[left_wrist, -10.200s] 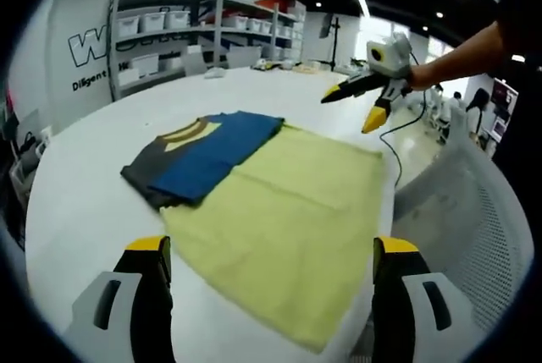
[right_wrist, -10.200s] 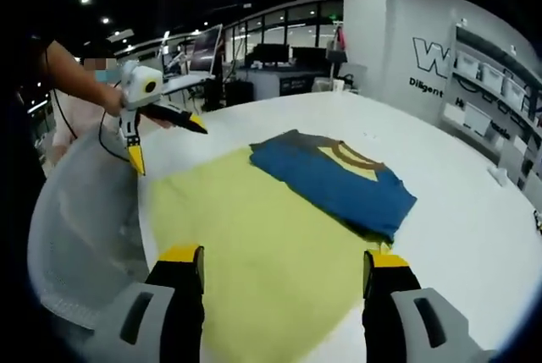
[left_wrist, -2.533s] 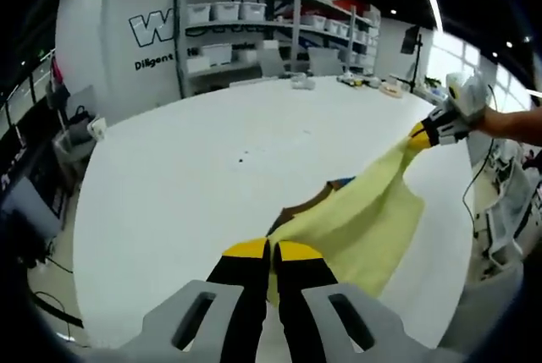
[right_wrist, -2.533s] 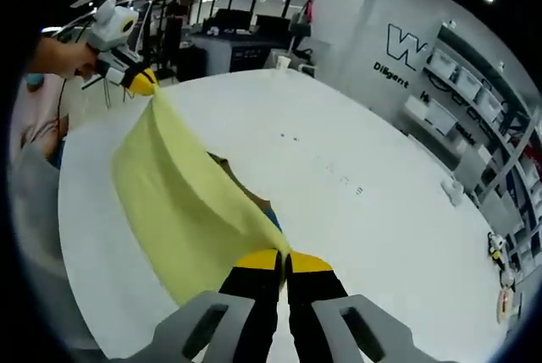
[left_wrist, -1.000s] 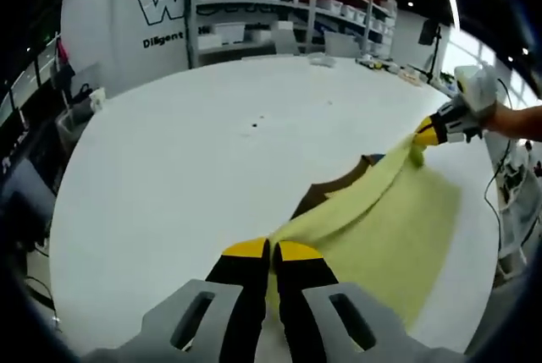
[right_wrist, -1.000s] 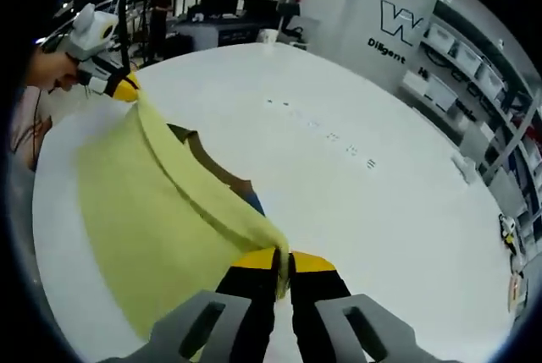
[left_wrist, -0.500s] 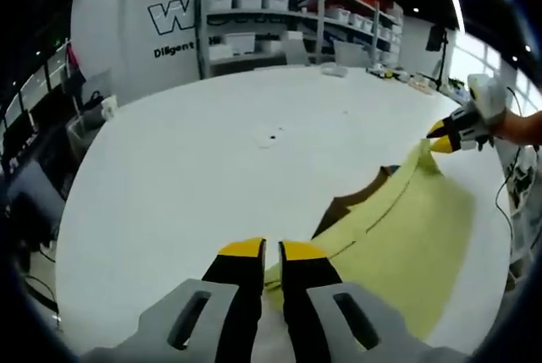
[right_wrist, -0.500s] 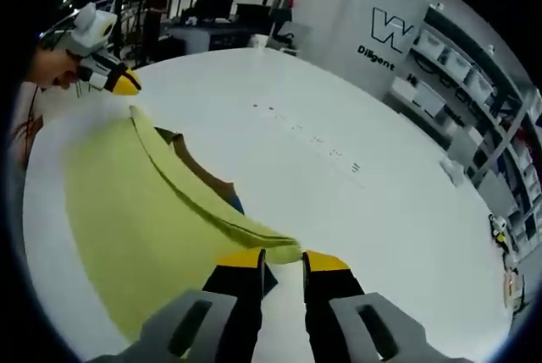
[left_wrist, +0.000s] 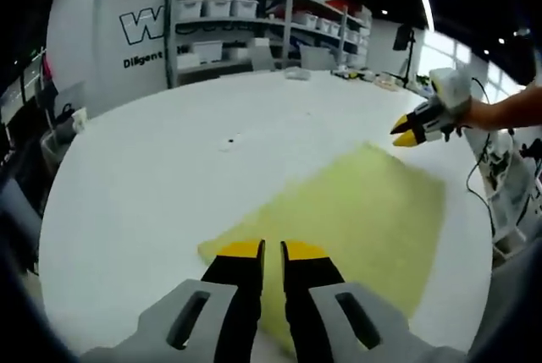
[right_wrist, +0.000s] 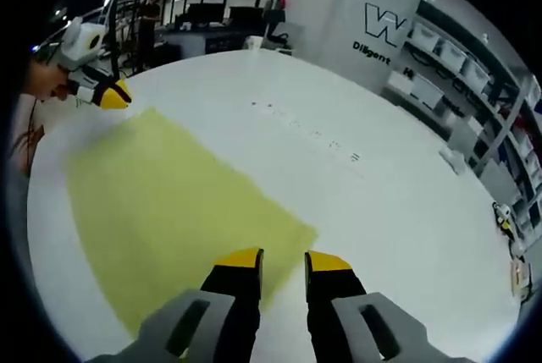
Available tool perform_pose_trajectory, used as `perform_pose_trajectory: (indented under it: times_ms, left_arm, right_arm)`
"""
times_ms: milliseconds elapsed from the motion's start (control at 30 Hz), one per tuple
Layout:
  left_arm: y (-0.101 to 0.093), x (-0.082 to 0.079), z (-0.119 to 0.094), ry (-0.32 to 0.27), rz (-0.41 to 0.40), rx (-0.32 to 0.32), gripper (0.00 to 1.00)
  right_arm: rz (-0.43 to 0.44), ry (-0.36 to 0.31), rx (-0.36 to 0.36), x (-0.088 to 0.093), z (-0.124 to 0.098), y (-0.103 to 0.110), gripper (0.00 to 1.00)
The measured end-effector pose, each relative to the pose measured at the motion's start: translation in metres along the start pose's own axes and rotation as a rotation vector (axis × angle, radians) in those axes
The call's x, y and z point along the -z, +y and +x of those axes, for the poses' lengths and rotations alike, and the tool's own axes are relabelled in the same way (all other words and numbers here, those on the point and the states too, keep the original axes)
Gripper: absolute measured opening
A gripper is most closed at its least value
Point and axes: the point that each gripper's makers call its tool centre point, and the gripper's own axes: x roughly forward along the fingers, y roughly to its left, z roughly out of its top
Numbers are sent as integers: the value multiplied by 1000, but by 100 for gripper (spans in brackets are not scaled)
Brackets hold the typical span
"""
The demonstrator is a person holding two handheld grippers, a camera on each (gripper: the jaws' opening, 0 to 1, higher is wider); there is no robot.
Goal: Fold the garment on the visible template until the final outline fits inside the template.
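Your left tongs (left_wrist: 272,253) sit with a narrow gap between the jaws and hold nothing, and your right tongs (right_wrist: 284,263) are a little apart and empty too. Both hover just over the near edge of the yellow cloth template (left_wrist: 351,223), which lies flat on the white worktop (left_wrist: 161,177) right ahead of the jaws. In the left gripper view your right tongs hang beyond the cloth's far corner, in a hand (left_wrist: 483,113). No blue or brown garment shows anywhere on the cloth (by my reading it lies under the yellow sheet, but I cannot tell), so the task's demand for visible targets looks unmet. Beyond the tongs, grey shelving (left_wrist: 229,29) with white bins stands against a wall with large lettering (right_wrist: 383,29), under ceiling spotlights.
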Motion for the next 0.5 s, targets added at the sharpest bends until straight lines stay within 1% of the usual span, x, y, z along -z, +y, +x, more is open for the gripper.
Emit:
perform_pose_trajectory:
  times_ms: [133,200,267,300,400,500]
  left_arm:
    - [-2,6,-3,14,6,2,8]
    - [-2,9,-5,18,5,2,10]
    - [-3,15,-7,39,-5,6,15]
    - [-4,19,-9,44,2,5,17]
    - [-5,24,-16,40,10,-1,19]
    - [-6,29,-21,39,-6,7,22]
  right_arm:
    - [1,-3,-14,1,-3,5,14]
    - [4,-9,-25,0,-5,8,17]
    - [8,-22,-38,-1,-7,10,21]
    - [11,-23,-41,0,-7,11,23]
    - [13,-33,-65,3,-12,18,25]
    - [22,-33,-87,9,-14,25,28]
